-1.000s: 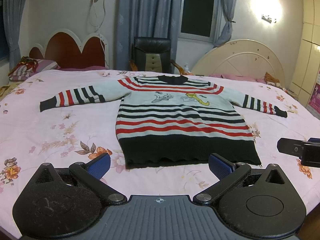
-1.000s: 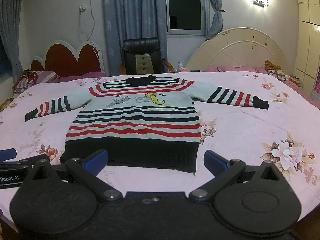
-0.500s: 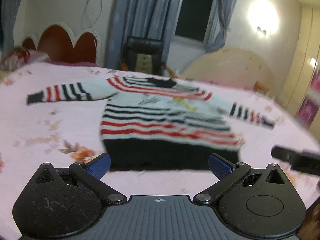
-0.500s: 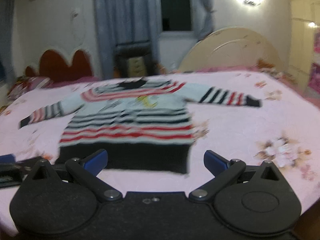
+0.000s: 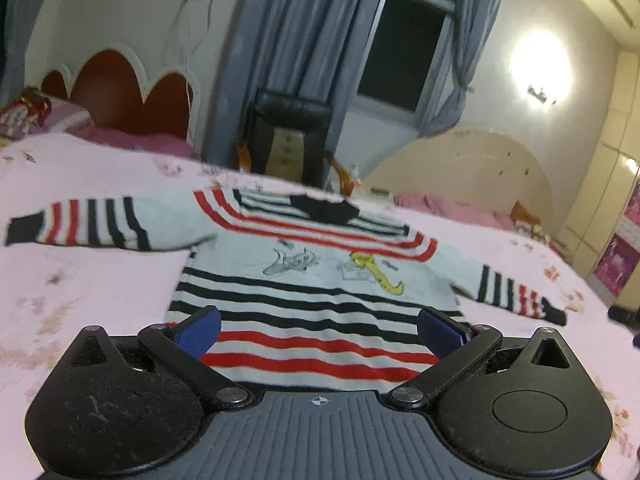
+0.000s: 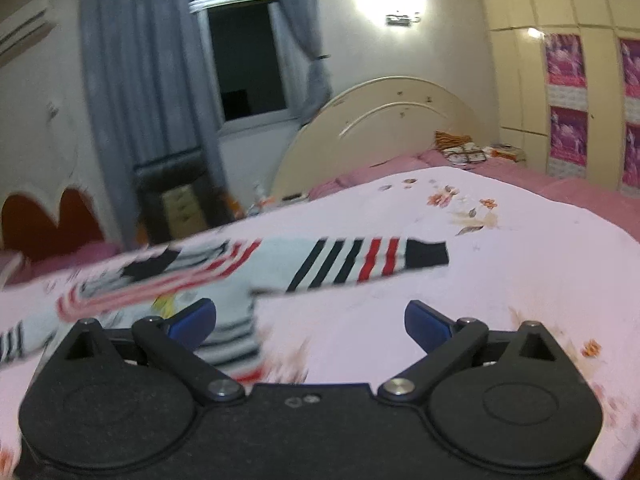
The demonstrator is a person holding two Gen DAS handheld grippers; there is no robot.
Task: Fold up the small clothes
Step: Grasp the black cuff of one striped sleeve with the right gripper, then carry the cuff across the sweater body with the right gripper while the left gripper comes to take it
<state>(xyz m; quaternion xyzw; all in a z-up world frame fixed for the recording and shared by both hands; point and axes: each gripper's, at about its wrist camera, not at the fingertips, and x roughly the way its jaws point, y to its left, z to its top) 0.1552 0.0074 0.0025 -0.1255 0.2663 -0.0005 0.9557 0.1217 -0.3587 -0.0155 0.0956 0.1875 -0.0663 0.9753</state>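
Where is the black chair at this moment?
In the left wrist view the black chair stands behind the bed, beyond the sweater's collar, between the red headboard and the cream headboard.

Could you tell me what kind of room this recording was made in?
Most likely a home bedroom. A bed with a pink floral bedspread carries the striped sweater, a cream arched headboard stands behind it, and grey curtains frame a dark window.

The sweater (image 5: 316, 276) lay flat on the bed (image 5: 80, 300), sleeves spread left and right; a chair (image 5: 288, 140) stood behind the bed.
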